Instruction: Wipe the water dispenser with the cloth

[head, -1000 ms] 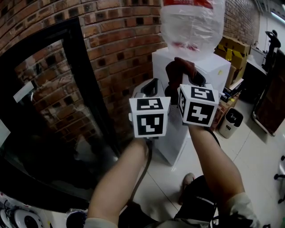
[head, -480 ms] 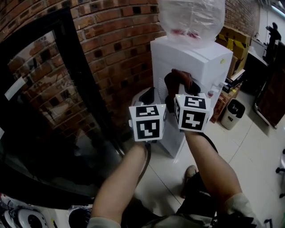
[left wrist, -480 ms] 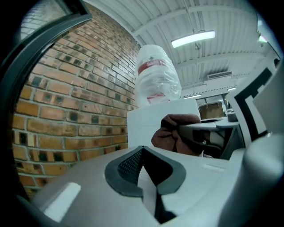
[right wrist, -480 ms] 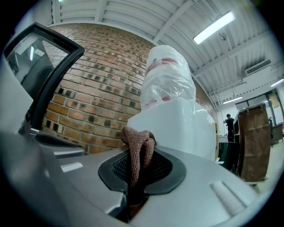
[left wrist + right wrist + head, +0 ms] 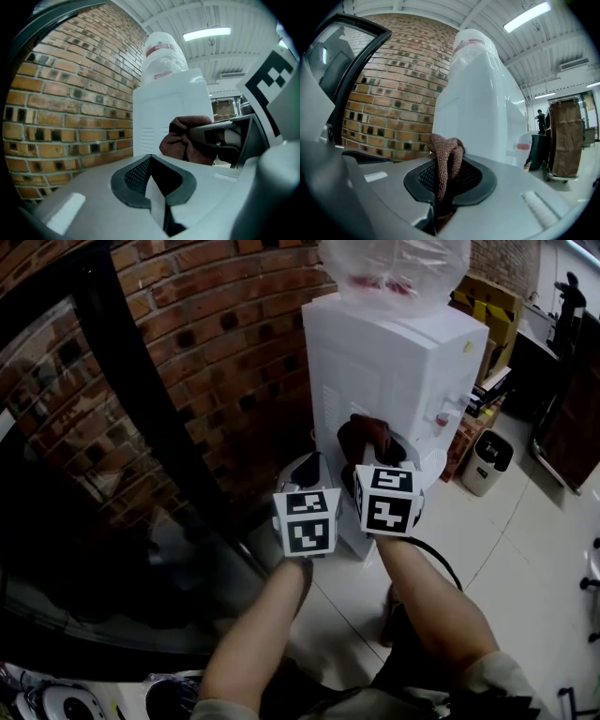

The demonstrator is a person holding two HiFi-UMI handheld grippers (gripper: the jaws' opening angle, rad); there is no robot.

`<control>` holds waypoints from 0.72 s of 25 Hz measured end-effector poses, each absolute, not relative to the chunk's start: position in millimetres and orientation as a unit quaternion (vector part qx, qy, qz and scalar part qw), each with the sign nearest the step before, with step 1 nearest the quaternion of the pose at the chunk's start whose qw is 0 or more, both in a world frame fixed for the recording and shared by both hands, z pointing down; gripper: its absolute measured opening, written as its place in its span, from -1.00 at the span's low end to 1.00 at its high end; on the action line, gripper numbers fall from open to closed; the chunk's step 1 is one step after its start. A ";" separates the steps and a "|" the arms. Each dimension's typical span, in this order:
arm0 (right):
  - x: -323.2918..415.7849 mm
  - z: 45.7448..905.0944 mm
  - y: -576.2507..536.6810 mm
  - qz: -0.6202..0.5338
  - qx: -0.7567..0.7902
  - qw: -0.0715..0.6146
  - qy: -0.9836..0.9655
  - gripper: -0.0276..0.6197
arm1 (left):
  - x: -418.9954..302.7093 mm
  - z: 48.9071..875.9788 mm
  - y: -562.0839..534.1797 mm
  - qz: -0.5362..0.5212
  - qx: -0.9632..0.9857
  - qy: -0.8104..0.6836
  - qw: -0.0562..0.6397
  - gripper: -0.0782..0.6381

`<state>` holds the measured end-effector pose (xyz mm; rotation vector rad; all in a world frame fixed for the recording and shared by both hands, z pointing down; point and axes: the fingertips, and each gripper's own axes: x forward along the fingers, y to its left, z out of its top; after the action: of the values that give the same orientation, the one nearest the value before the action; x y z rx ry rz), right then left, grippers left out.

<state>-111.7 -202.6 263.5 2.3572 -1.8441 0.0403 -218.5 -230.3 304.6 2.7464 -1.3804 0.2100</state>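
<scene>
Head view: right gripper (image 5: 372,439) holds the brown cloth (image 5: 364,429) at the water dispenser (image 5: 403,362) side panel; contact unclear. Left gripper (image 5: 314,465) sits at the cloth's 8 o'clock, near. Brick wall (image 5: 216,343) crowds 9 o'clock; tile floor (image 5: 525,568) is open at 4 o'clock. Left gripper view: jaws together, empty, cloth at 1 o'clock. Right gripper view: jaws narrow, pinching the cloth, dispenser at 12.
</scene>
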 end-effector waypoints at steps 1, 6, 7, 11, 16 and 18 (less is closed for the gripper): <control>-111.6 272.2 -202.4 0.020 0.785 0.077 -0.614 -0.74 | -218.9 312.7 -231.7 0.071 0.890 -0.449 0.034 -0.78; -107.9 322.3 -200.4 0.048 0.787 0.101 -0.607 -0.74 | -222.9 356.4 -236.4 0.089 0.884 -0.456 0.055 -0.78; -107.9 333.7 -200.0 0.054 0.786 0.107 -0.606 -0.74 | -223.9 365.1 -237.2 0.093 0.882 -0.457 0.059 -0.78; -106.6 387.8 -197.0 0.082 0.783 0.139 -0.600 -0.74 | -228.3 399.3 -238.1 0.110 0.877 -0.461 0.072 -0.78; -105.7 452.1 -196.5 0.119 0.777 0.174 -0.593 -0.74 | -233.0 447.1 -237.5 0.137 0.872 -0.460 0.090 -0.78; -105.9 475.2 -197.0 0.136 0.775 0.183 -0.590 -0.74 | -233.4 467.8 -236.0 0.151 0.871 -0.457 0.096 -0.78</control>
<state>-105.9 -197.0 475.2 2.1864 -1.6636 0.3843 -233.4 -236.0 467.8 2.5805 -1.3548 0.4465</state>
